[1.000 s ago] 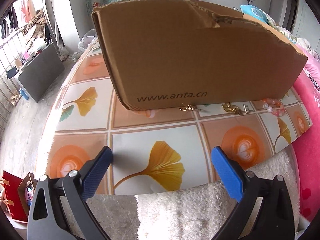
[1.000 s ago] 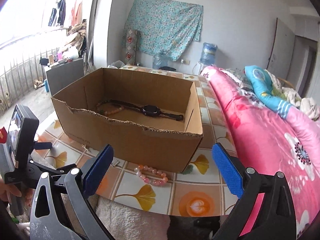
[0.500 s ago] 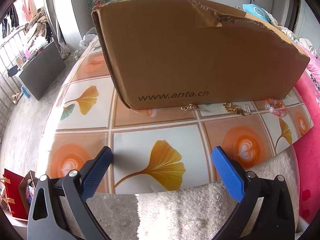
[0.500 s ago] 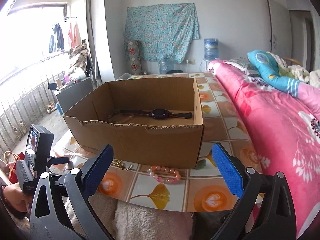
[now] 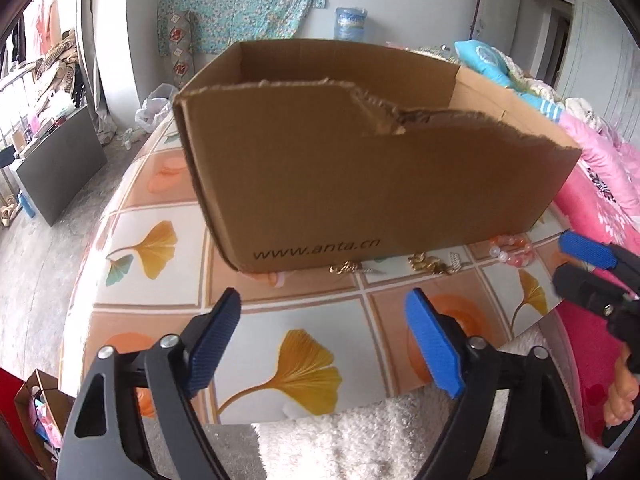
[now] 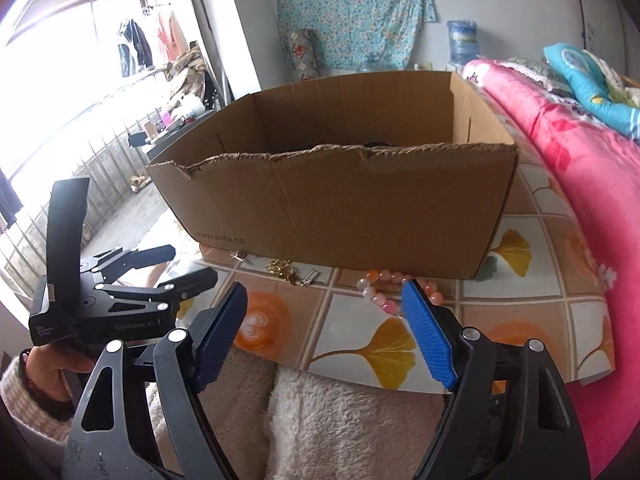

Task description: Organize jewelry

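Note:
A torn-rimmed cardboard box [image 5: 360, 184] [image 6: 340, 208] stands on the leaf-patterned table [image 5: 160, 312]. Along its near base lie a small gold piece [image 5: 348, 268], a gold chain [image 5: 430, 265] [image 6: 282, 270], a silver clip [image 6: 311, 278] and a pink bead bracelet [image 5: 508, 248] [image 6: 384, 292]. My left gripper [image 5: 323, 304] hovers over the table short of the box; its jaws are closing with nothing between them. My right gripper [image 6: 324, 292] sits low near the bracelet, its right fingertip overlapping the beads in view; its jaws are closing on nothing. The box's inside is hidden.
A pink flowered quilt [image 6: 580, 200] borders the table on the right. White fluffy fabric [image 6: 340, 412] lies just below the table's near edge. A hand [image 6: 52, 364] holds the left gripper [image 6: 188, 266] at the left, and the right gripper [image 5: 576, 270] shows in the left wrist view.
Both grippers' jaws have narrowed. The right gripper has dropped lower, so the watch inside the box is hidden now. The right gripper has entered the left wrist view.

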{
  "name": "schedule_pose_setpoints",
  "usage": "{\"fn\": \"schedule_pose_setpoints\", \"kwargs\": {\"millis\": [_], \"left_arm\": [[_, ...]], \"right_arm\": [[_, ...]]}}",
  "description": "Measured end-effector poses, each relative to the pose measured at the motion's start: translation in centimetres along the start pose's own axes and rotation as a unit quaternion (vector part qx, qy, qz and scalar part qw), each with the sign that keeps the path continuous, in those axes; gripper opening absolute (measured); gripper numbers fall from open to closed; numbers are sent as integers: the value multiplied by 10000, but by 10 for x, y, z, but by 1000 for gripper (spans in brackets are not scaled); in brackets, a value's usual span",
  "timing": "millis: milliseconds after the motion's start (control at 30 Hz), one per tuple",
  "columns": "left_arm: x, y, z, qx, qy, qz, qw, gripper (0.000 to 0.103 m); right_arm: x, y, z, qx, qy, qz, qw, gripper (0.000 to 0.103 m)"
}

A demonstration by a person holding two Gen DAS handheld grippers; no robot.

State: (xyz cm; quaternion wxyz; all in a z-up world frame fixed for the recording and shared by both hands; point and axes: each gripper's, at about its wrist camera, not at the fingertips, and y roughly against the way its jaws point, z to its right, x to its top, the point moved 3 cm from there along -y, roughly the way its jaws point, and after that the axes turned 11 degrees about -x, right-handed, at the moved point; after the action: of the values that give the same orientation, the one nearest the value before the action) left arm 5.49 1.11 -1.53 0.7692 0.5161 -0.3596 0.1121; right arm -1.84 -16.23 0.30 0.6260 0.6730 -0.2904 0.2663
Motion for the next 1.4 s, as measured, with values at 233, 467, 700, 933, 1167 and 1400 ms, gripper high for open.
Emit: {"fn": "schedule_pose_setpoints", "kwargs": {"millis": [233,467,700,933,1167,1400], "left_arm": [[6,-22,11,-126,-330,-89,9993,43],[5,-35,21,47,-520,-162,9985,32],[4,-39,23,310,-573,-110,9978,21],[1,-39,24,332,-640,-88,9974,13],[-7,-29,20,199,-581,-184,9979,0],[-16,-18,23,-102,-353,-311,9988,0]], "right_arm": [[1,-13,-10,115,81,-163,9998,67],[2,-22,-9,143,62,-283,9995,66],[-1,-25,-10,153,-14,-360,9992,66],[0,-23,-5,123,-53,-350,9993,66],[-1,-19,-4,85,-70,-324,9994,66],[-1,-16,-3,97,-59,-304,9995,66]]}}
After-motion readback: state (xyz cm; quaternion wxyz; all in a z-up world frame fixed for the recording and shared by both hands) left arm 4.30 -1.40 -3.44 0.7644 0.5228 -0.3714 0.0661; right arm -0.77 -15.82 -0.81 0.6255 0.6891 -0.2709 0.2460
